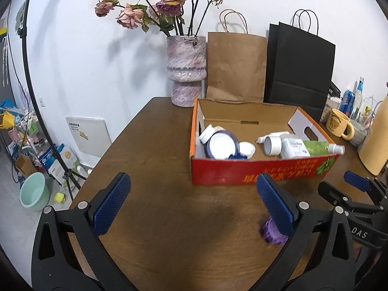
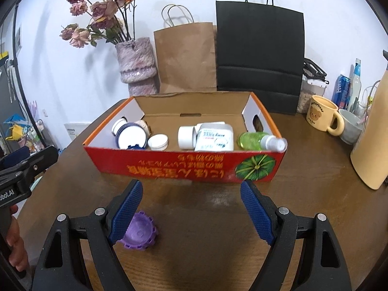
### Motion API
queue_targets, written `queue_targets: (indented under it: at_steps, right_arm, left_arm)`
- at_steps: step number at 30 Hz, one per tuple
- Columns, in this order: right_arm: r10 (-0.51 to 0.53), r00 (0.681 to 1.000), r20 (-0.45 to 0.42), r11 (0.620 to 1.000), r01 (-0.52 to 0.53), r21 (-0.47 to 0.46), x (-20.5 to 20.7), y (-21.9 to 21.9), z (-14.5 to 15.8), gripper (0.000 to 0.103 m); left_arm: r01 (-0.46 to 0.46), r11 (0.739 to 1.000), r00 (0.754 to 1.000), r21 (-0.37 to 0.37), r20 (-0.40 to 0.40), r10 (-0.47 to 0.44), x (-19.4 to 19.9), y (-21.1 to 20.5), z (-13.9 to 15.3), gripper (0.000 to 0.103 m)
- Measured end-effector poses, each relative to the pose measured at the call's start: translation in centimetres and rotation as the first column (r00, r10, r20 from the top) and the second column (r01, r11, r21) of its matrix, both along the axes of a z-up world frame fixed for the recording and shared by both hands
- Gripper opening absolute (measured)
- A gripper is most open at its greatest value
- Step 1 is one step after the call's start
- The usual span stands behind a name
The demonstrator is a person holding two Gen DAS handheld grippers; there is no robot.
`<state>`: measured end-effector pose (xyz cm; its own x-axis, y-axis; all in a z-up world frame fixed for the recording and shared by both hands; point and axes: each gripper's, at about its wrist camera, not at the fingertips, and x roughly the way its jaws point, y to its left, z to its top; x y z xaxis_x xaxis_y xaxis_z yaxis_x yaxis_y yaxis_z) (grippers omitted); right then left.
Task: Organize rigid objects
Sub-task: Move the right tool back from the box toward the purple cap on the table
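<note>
In the left wrist view, the left hand-held gripper (image 1: 191, 205) is seen spread wide and empty over the bench (image 1: 157, 145); a purple cap (image 1: 272, 232) lies behind its right finger.

In the right wrist view, the right hand-held gripper (image 2: 191, 212) is likewise held wide with nothing gripped, the purple cap (image 2: 139, 230) beside its left finger, before the red box (image 2: 181, 165).

Your left gripper (image 1: 191, 203) and right gripper (image 2: 191, 208) both tilt downward with jaws spread wide and nothing between the blue pads. Your left hand (image 2: 14, 249) wraps its handle, fingers curled.
</note>
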<state>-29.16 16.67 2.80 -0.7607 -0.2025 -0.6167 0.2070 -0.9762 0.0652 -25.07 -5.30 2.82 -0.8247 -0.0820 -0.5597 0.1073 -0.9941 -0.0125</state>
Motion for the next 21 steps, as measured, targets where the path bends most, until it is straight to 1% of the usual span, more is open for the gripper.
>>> queue_targets:
  at_steps: [7, 11, 15, 21]
  right_arm:
    - [0.009, 0.999, 0.033, 1.0, -0.009, 0.016, 1.4, -1.0, -1.2, 0.087]
    - [0.041, 0.998, 0.053, 0.999, -0.043, 0.03, 2.3, -1.7, -2.1, 0.087]
    - [0.082, 0.994, 0.076, 0.994, -0.087, 0.07, 3.1, -2.9, -3.0, 0.087]
    - [0.113, 0.987, 0.115, 0.987, -0.125, 0.098, 3.5, -4.4, -4.4, 0.087]
  left_arm:
    - [0.016, 1.0, 0.999, -0.009, 0.039, -0.015, 1.5, -1.1, -1.4, 0.103]
    - [0.026, 1.0, 0.997, -0.01, 0.068, -0.025, 2.0, -1.4, -2.6, 0.103]
    - [0.034, 0.999, 0.995, -0.019, 0.092, -0.032, 2.3, -1.8, -3.7, 0.103]
    - [0.035, 0.999, 0.993, 0.001, 0.109, -0.035, 2.9, -3.2, -4.7, 0.103]
